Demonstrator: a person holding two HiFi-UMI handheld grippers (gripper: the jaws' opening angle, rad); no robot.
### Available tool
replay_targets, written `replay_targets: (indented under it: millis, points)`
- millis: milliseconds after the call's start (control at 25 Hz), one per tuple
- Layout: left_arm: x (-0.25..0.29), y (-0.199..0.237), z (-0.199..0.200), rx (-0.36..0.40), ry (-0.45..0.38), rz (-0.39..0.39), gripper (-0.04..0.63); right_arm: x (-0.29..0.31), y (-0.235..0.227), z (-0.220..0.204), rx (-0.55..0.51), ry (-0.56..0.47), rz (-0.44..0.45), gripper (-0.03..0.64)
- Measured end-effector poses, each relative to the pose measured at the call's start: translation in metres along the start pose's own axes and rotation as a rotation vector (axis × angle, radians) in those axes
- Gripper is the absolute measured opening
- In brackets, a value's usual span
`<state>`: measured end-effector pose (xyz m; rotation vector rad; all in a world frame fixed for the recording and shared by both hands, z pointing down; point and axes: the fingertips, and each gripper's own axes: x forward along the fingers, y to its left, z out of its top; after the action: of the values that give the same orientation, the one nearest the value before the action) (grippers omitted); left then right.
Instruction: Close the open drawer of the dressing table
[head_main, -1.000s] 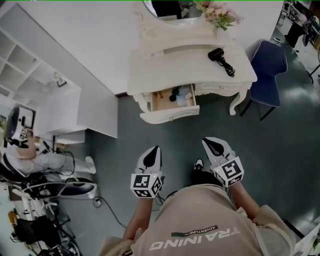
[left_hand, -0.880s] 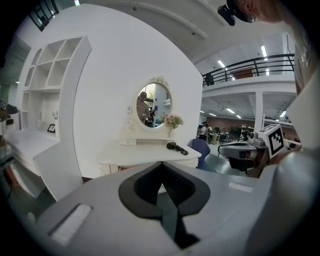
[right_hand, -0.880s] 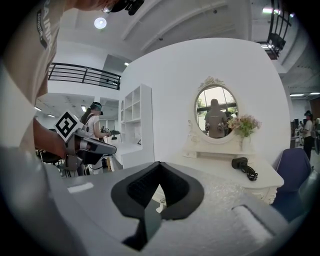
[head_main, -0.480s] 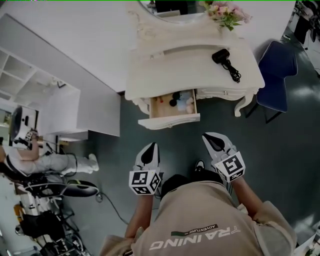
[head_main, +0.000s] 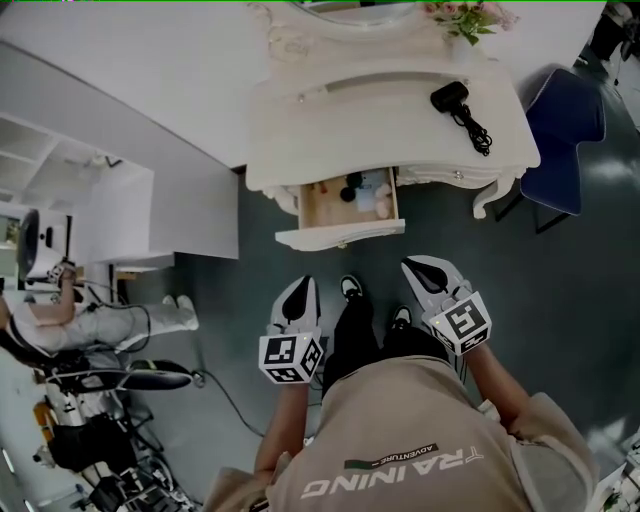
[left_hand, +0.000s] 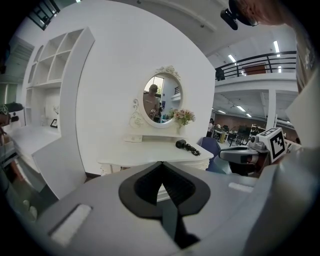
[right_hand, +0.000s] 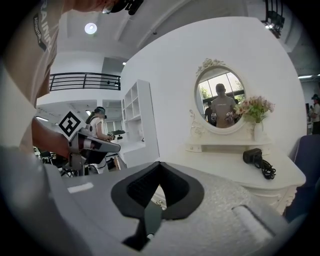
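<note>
The white dressing table (head_main: 380, 110) stands ahead of me, and its left drawer (head_main: 342, 236) is pulled out, with small items lying inside. My left gripper (head_main: 303, 284) hangs shut and empty a short way in front of the drawer front, not touching it. My right gripper (head_main: 413, 265) is also shut and empty, right of the drawer and just as far back. In the left gripper view the closed jaws (left_hand: 161, 165) point at the table top (left_hand: 150, 159). The right gripper view shows the shut jaws (right_hand: 159, 164) below the oval mirror (right_hand: 220, 104).
A black hair dryer (head_main: 452, 98) with its cord lies on the table top, and flowers (head_main: 472, 14) stand at the back. A blue chair (head_main: 566, 125) is to the right of the table. A white shelf unit (head_main: 110, 215) and a seated person (head_main: 60, 320) are at the left.
I have stepped closer to the dressing table, so the open drawer now lies nearer to both grippers. One foot has come forward between the grippers. Both grippers stay shut.
</note>
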<state>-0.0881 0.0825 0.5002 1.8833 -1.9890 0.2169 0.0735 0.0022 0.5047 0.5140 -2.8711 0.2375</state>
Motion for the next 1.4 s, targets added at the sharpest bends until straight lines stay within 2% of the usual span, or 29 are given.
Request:
replay_targets:
  millis: [320,640,760,920,1080,1400]
  points:
    - [0.037,0.032,0.014,0.001,-0.014,-0.041,0.017,0.029,-0.008,0.015,-0.065,0.041,-0.021,0.002]
    - [0.074,0.071,0.042,-0.002,-0.047,-0.089,0.016,0.082,-0.022,0.065,-0.071,0.020,-0.038,0.002]
    - [0.087,0.084,0.053,0.009,-0.049,-0.122,0.017,0.100,-0.026,0.086,-0.093,0.003,-0.070,0.002]
    - [0.106,0.102,0.065,0.034,-0.069,-0.152,0.017,0.122,-0.028,0.092,-0.094,0.006,-0.103,0.002]
    - [0.123,0.112,0.060,0.035,-0.068,-0.187,0.016,0.138,-0.031,0.083,-0.080,0.025,-0.145,0.002]
    - [0.134,0.122,0.034,0.013,0.013,-0.216,0.017,0.153,-0.028,0.087,-0.070,0.039,-0.171,0.002]
